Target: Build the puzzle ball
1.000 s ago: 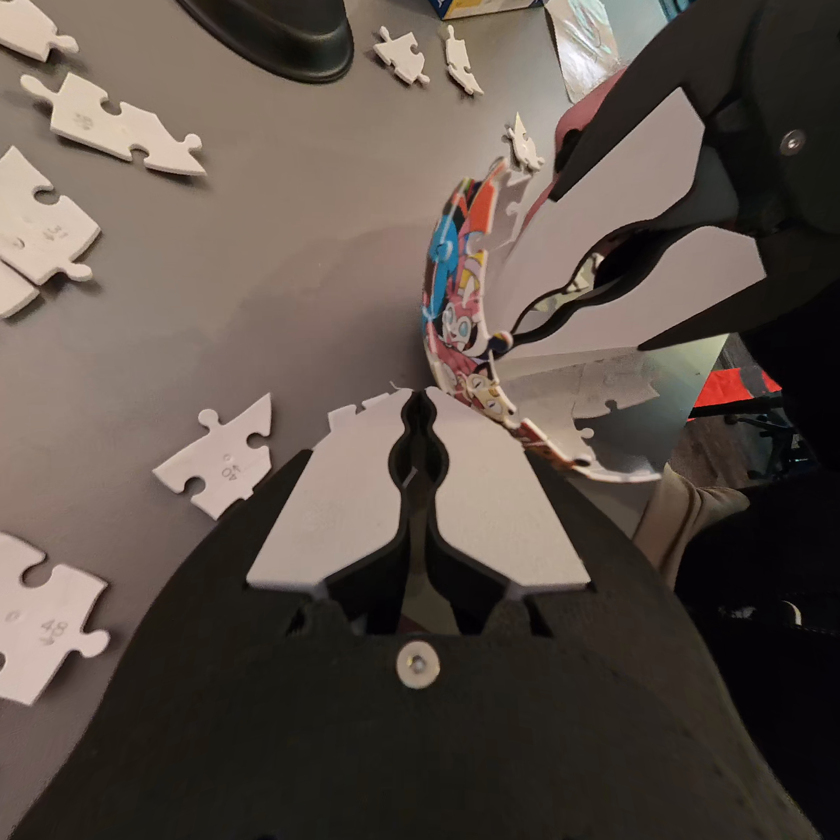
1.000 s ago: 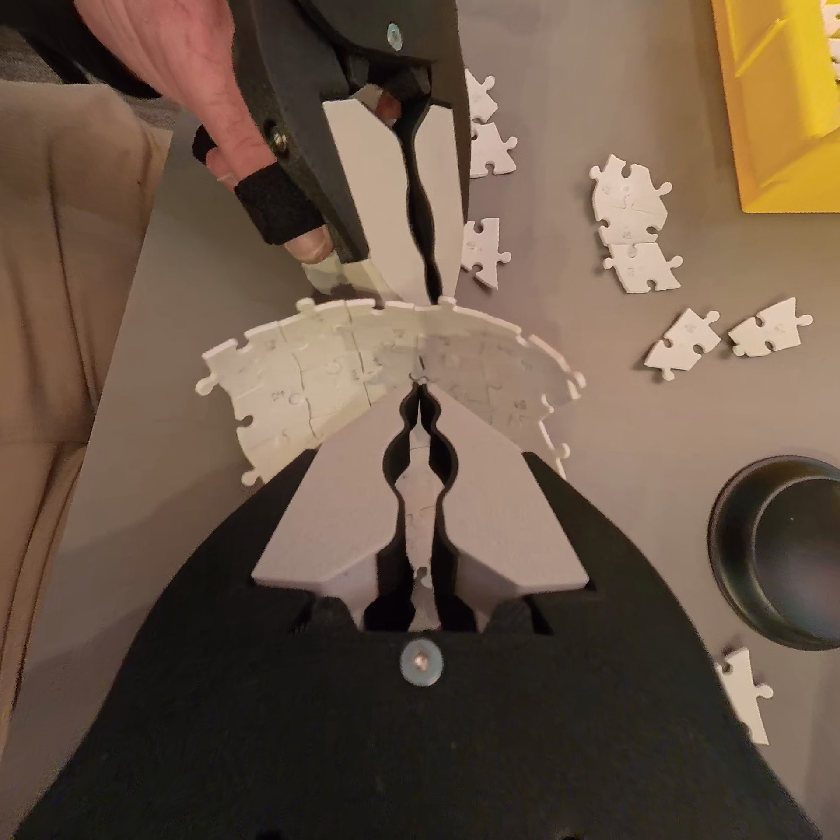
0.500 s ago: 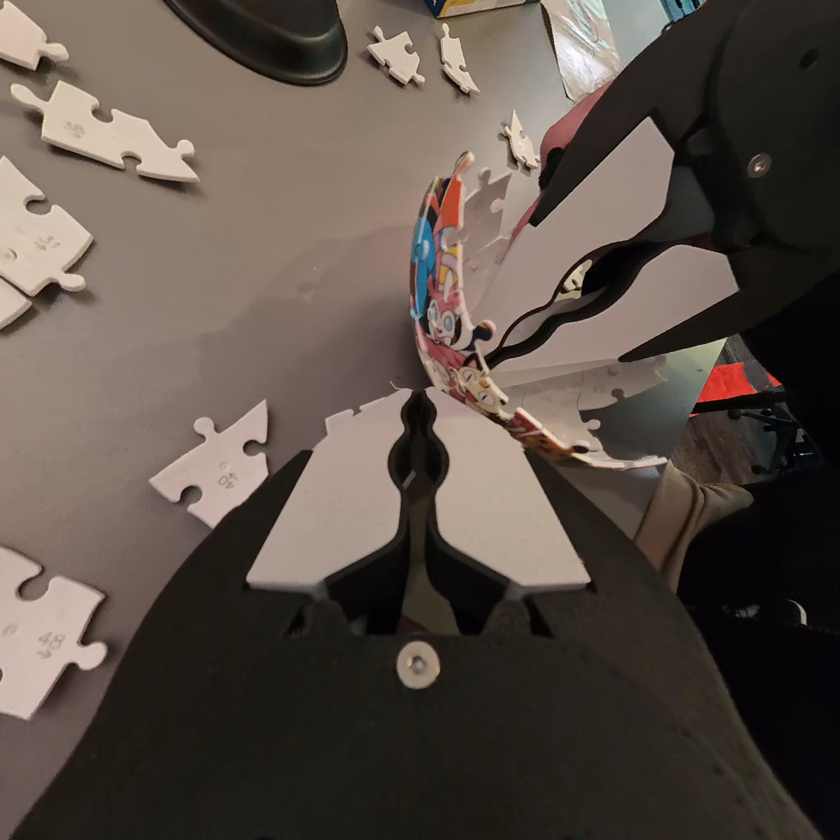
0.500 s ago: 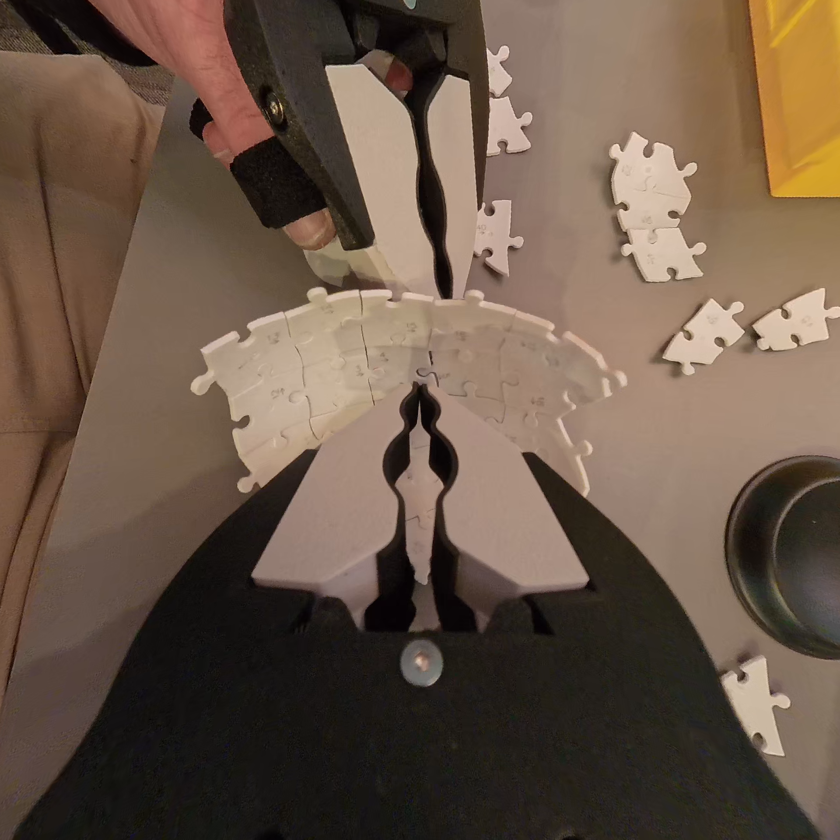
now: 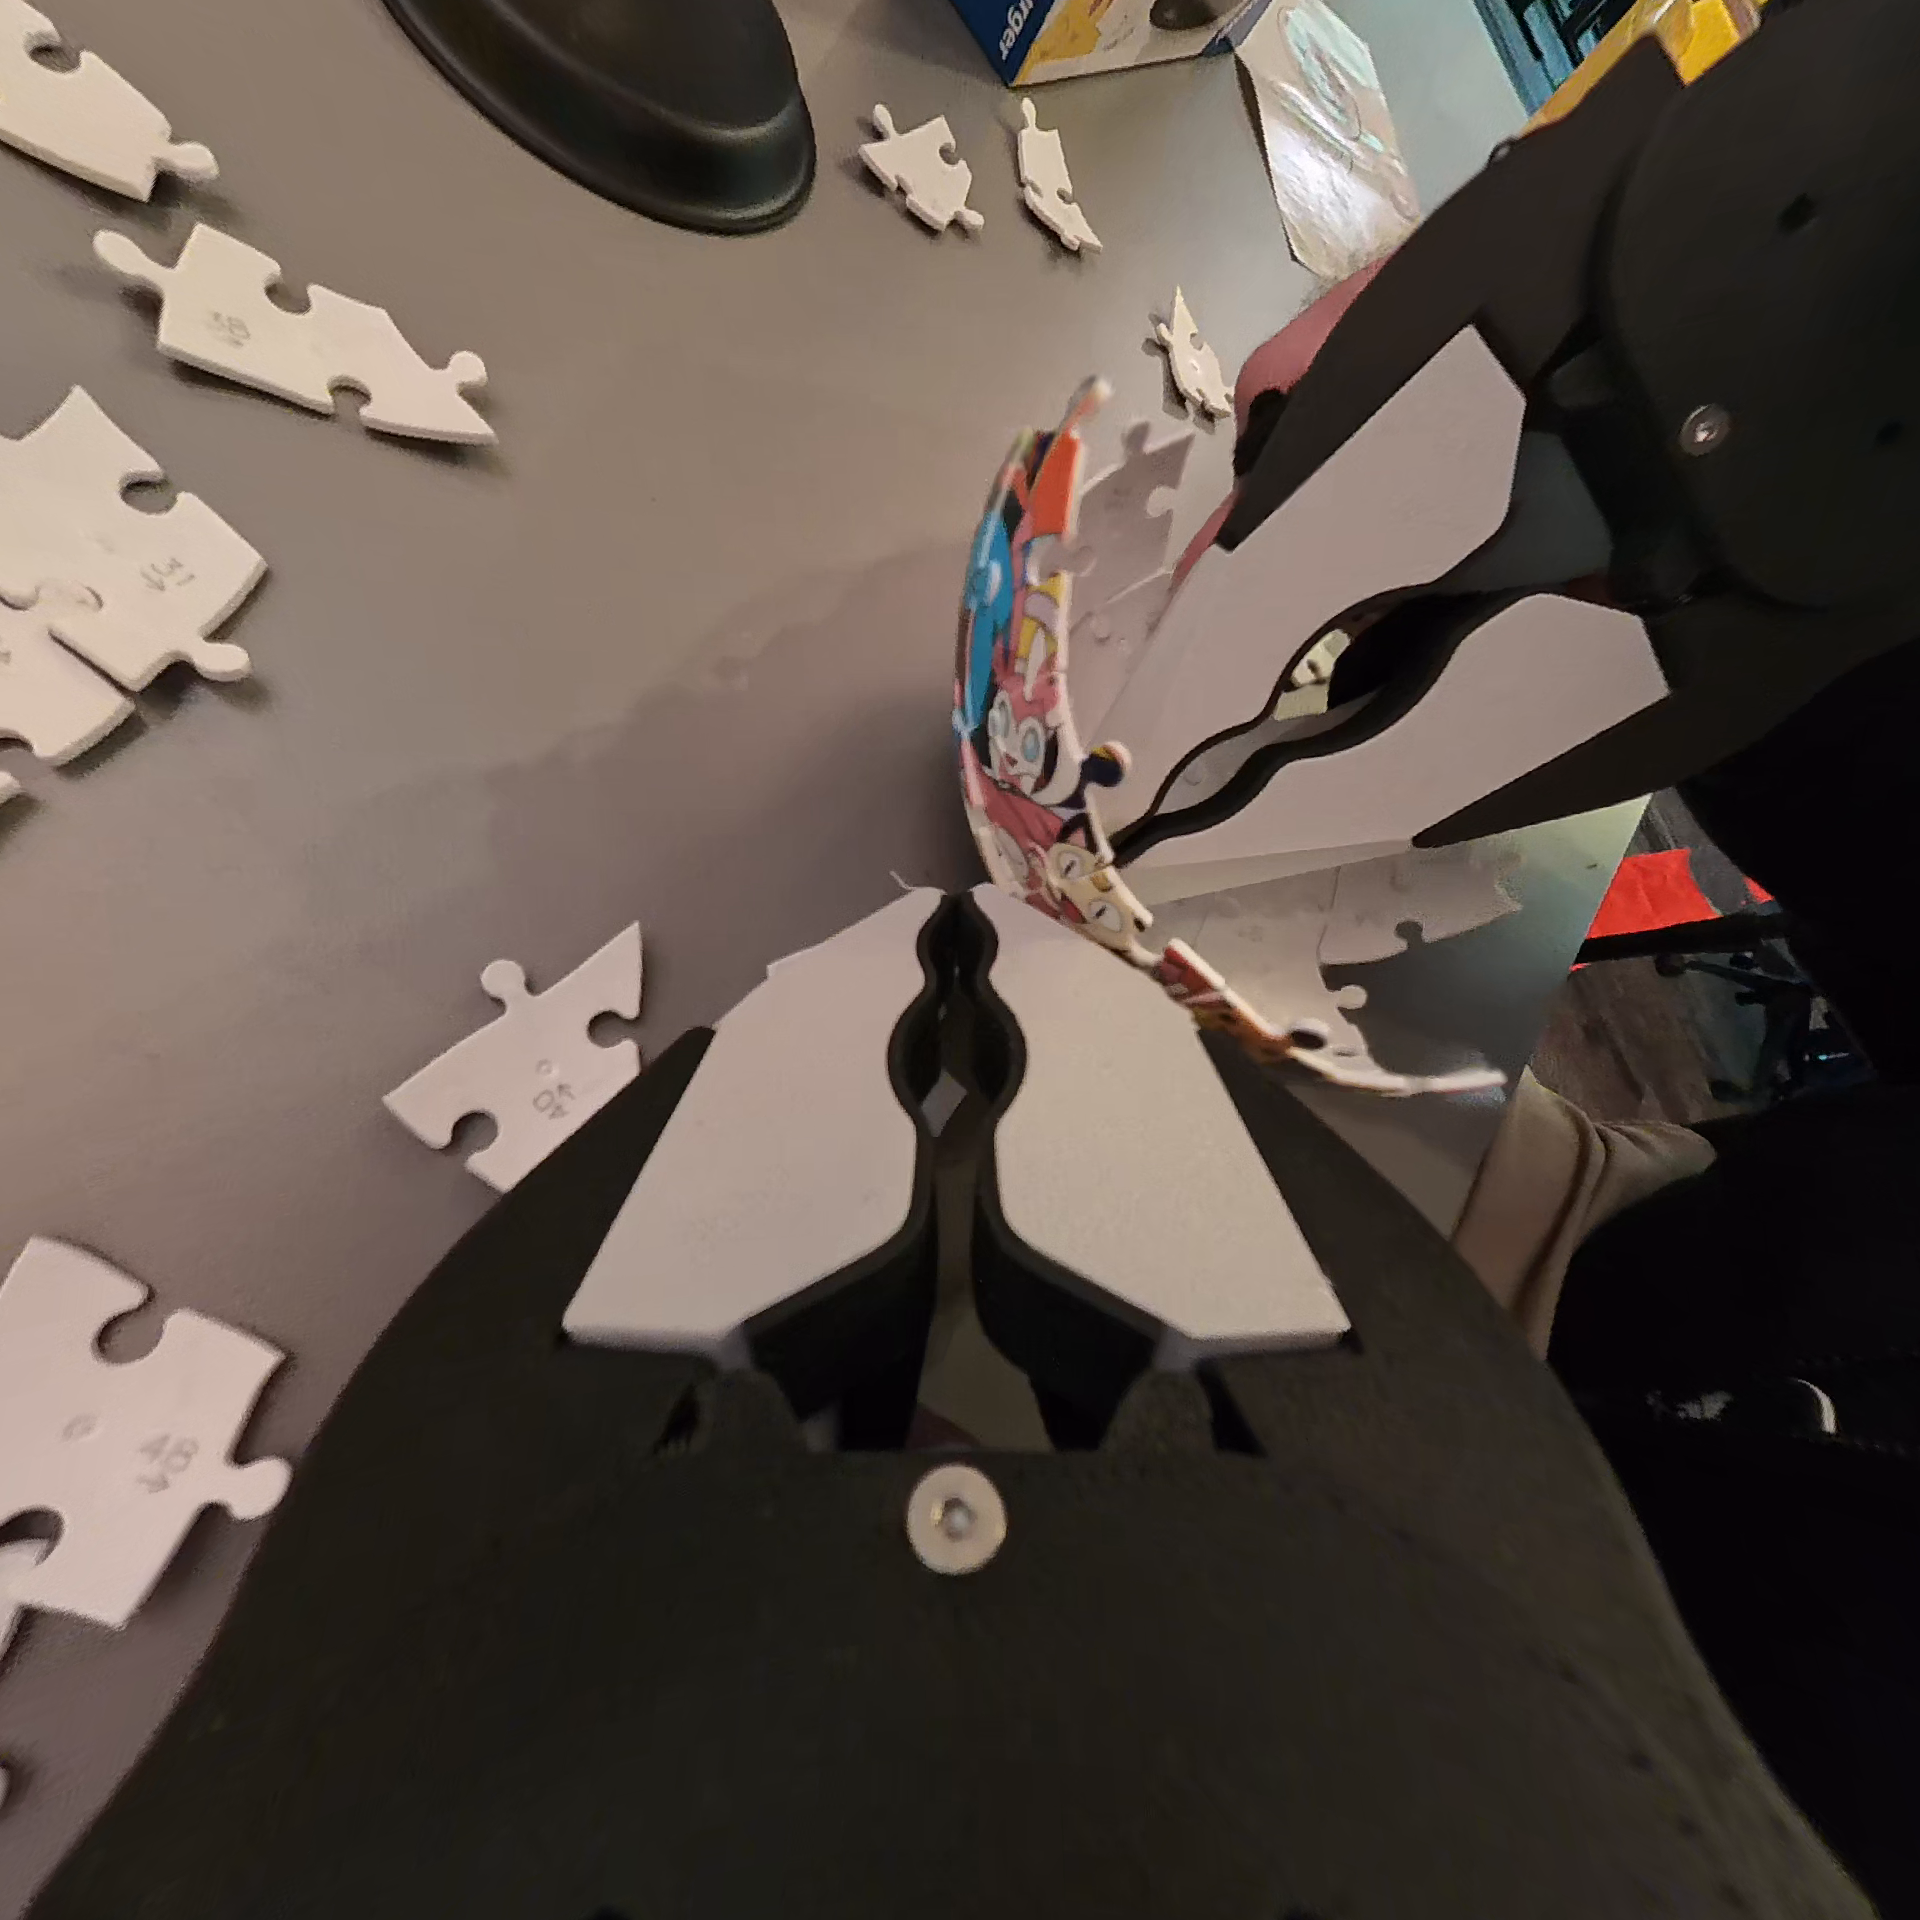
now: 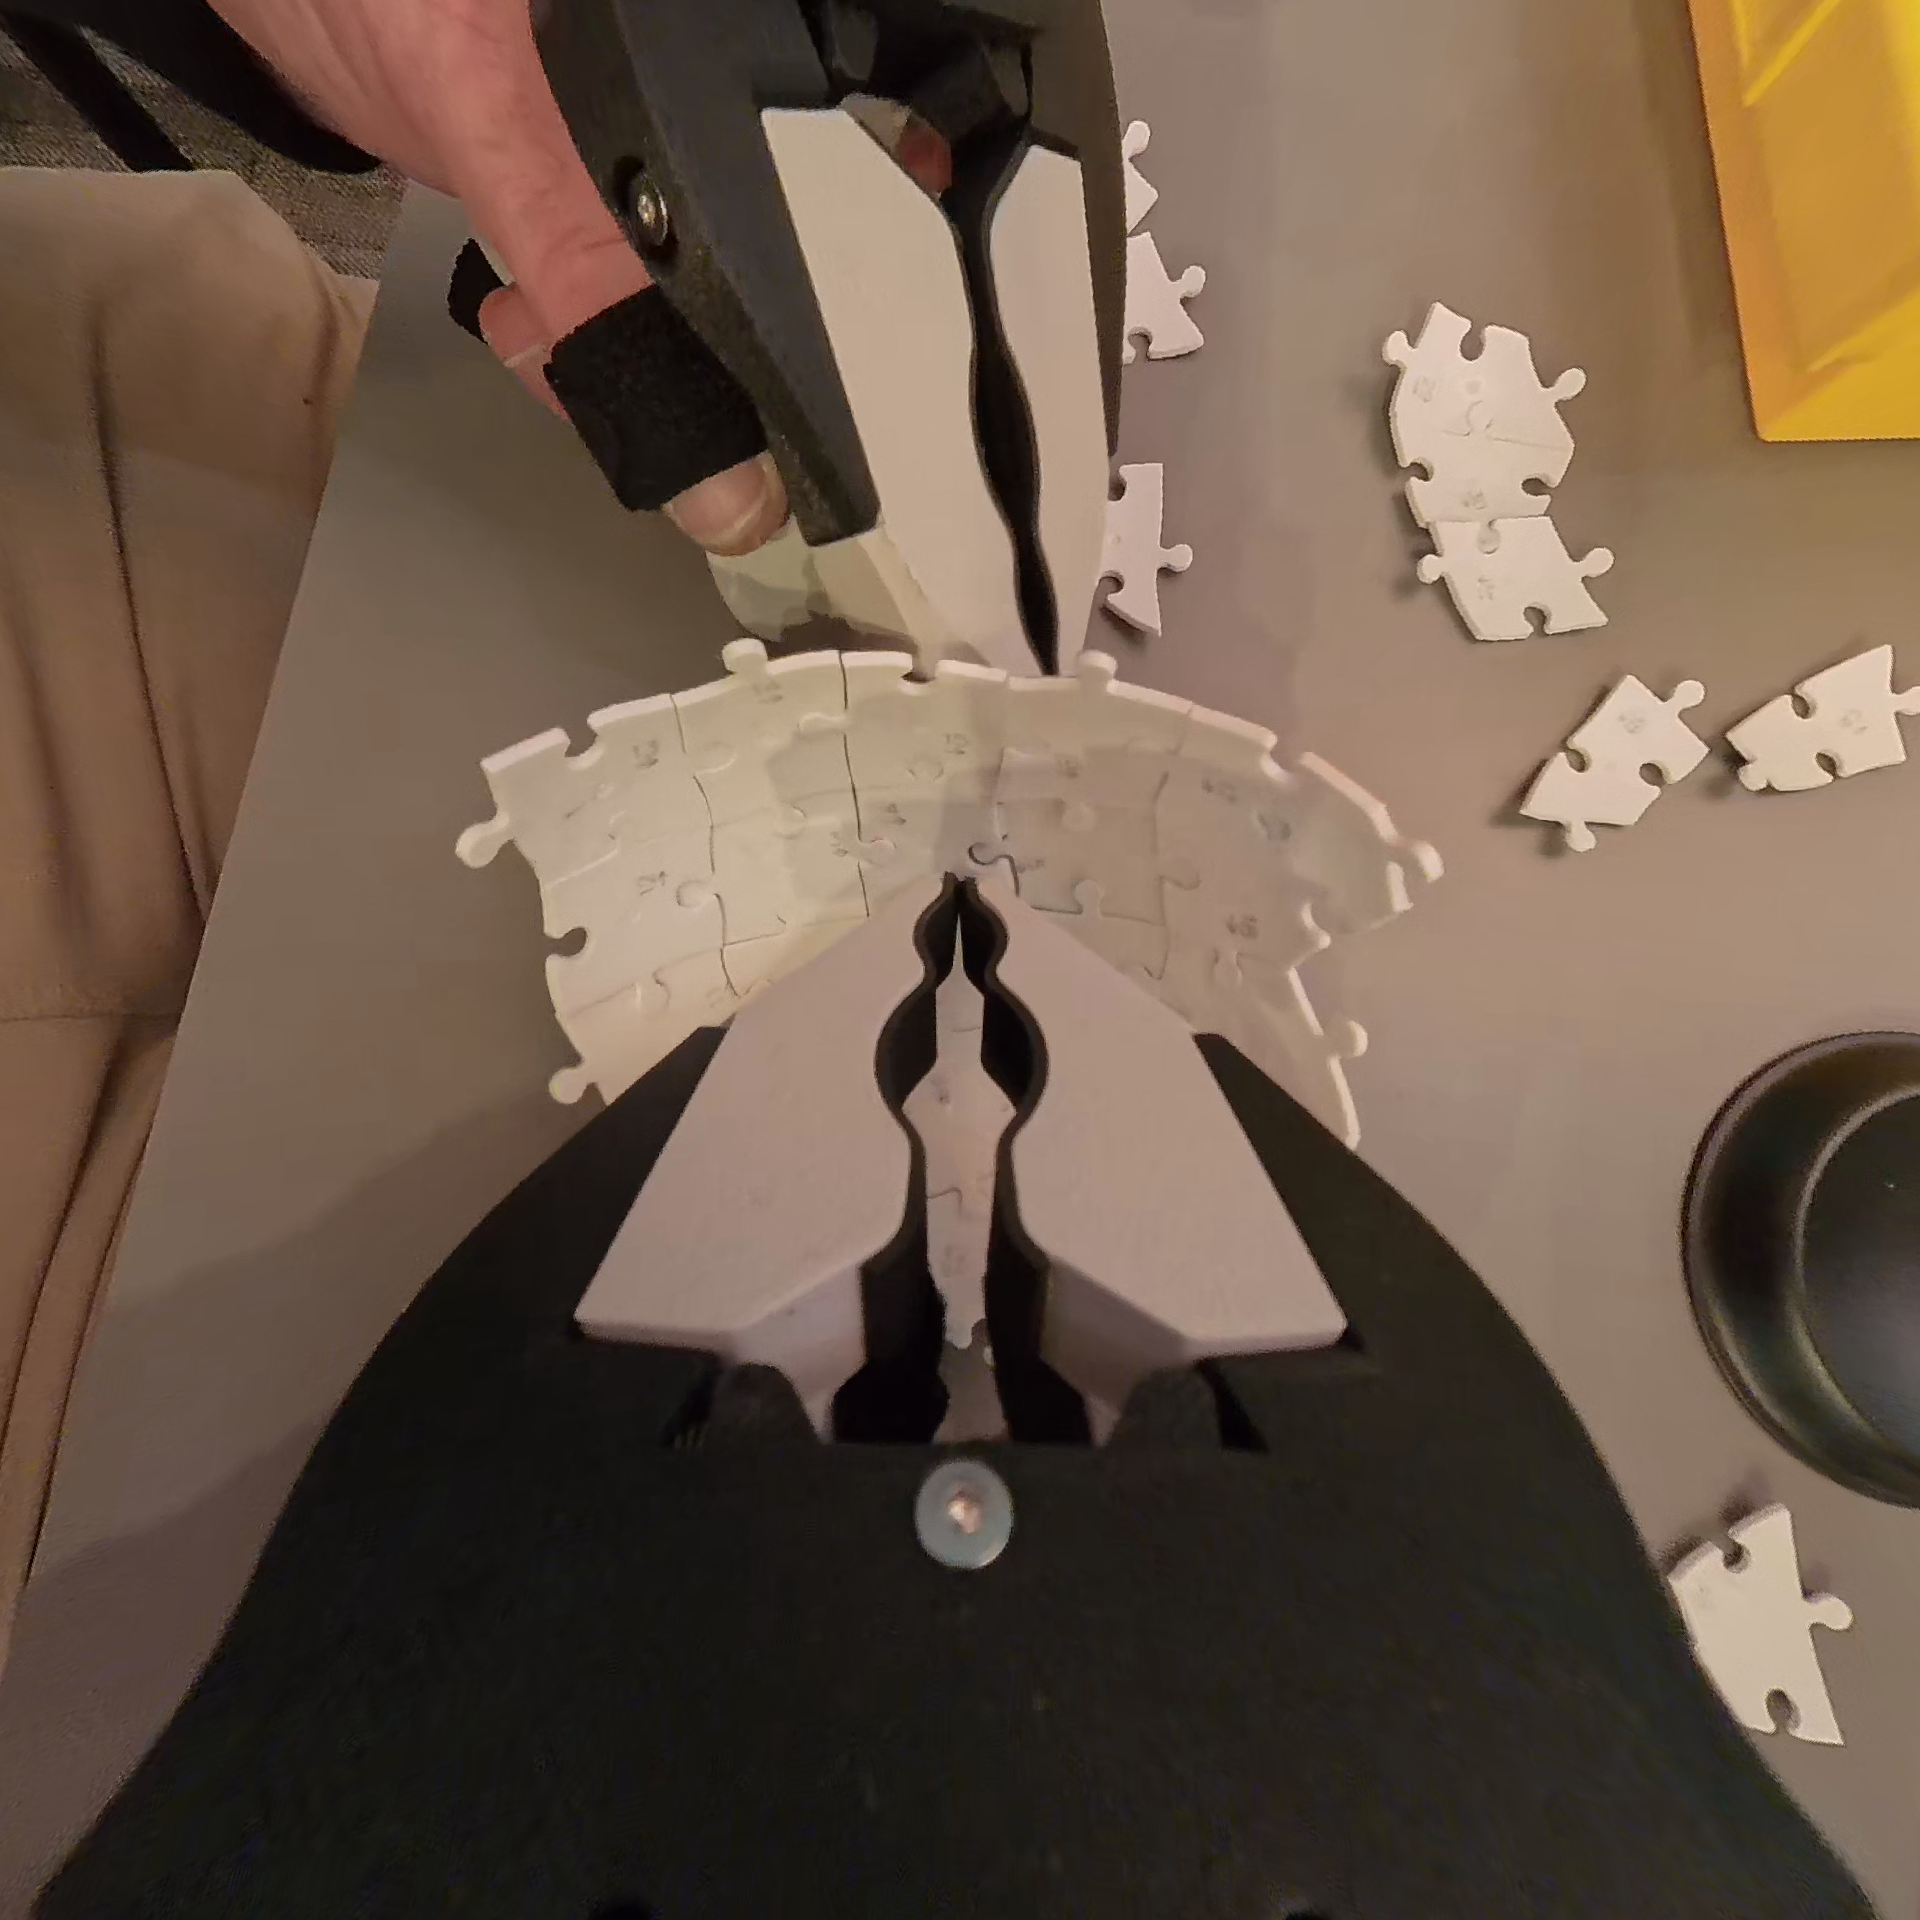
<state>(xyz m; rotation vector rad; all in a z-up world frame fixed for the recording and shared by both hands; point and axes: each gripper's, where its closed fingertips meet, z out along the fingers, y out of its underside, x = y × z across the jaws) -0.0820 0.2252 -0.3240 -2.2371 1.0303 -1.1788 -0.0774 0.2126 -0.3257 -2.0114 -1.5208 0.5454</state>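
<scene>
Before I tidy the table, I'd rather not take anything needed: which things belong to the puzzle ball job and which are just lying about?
In the job: curved puzzle shell, clamped in the right gripper; left gripper, shut, at its rim; loose white pieces on the table.
Lying about: black dish; yellow box; blue box.

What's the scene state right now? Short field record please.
assembly: partial puzzle ball, a curved shell, white inside facing the right wrist view, printed outside
left gripper: shut, tips at the shell's far rim
right gripper: shut, tips against the shell's inside; grip unclear
loose pieces: scattered white side up on grey table
other: black dish, yellow box
</scene>
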